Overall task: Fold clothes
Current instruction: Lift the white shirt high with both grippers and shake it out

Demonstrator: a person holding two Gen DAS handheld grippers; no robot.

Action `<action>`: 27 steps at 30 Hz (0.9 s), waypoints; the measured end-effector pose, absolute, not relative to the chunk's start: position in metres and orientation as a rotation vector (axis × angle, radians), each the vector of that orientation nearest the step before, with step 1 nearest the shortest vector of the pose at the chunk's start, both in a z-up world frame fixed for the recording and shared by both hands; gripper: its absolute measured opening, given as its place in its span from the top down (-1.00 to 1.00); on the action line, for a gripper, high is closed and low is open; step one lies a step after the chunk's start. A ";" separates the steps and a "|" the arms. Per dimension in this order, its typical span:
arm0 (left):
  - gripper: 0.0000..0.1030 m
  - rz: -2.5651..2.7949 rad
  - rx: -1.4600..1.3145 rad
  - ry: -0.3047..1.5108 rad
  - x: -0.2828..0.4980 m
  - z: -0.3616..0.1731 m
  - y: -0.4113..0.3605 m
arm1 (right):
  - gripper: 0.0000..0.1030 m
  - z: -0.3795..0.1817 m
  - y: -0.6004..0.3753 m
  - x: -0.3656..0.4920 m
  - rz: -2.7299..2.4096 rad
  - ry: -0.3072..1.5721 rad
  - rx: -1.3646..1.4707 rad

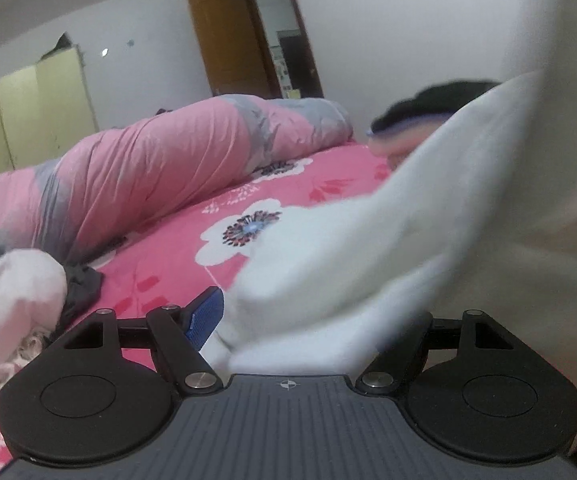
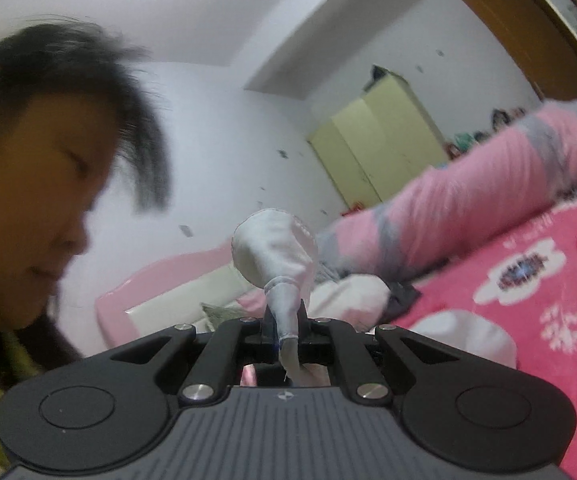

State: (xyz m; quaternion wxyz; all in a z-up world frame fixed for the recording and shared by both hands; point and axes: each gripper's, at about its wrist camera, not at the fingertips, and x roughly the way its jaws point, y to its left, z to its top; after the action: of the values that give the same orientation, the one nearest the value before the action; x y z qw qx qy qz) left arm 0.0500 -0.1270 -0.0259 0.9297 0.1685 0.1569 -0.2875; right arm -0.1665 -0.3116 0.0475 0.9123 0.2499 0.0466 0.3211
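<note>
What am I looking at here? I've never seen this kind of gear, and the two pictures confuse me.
A person holds a two-finger gripper in each hand, each carrying a fisheye camera looking forward along its fingers. The left camera shows the left gripper with white cloth draped between its fingers, hiding the right finger; whether it is gripped is unclear. The right camera shows the right gripper pinched shut on a twisted bit of white fabric. Below lies a pink flowered bedsheet with a rolled pink-and-grey quilt and a pale clothes pile.

Soft matt white cloth garment (image 1: 388, 232), crinkled pink quilt (image 1: 136, 168) (faint sheen), matt black plastic fingers (image 2: 302, 320).
</note>
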 end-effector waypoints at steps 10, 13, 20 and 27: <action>0.83 -0.458 0.107 0.293 0.079 0.016 -0.107 | 0.91 0.052 -0.338 -0.140 0.462 0.062 0.548; 0.89 -0.401 0.087 0.173 0.074 0.053 -0.093 | 0.91 0.055 -0.345 -0.126 0.378 0.058 0.541; 0.89 -0.290 0.077 -0.105 0.053 0.161 -0.061 | 0.92 0.136 -0.333 -0.073 0.218 -0.035 0.365; 0.89 -0.192 0.139 -0.333 0.009 0.275 -0.047 | 0.92 0.253 -0.288 -0.090 0.160 -0.310 0.109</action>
State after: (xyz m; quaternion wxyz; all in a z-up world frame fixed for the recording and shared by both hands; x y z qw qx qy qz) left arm 0.0093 -0.0468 0.2754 0.9792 0.0690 -0.1655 -0.0953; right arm -0.0901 -0.2881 0.2525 0.9833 0.0540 -0.1542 0.0796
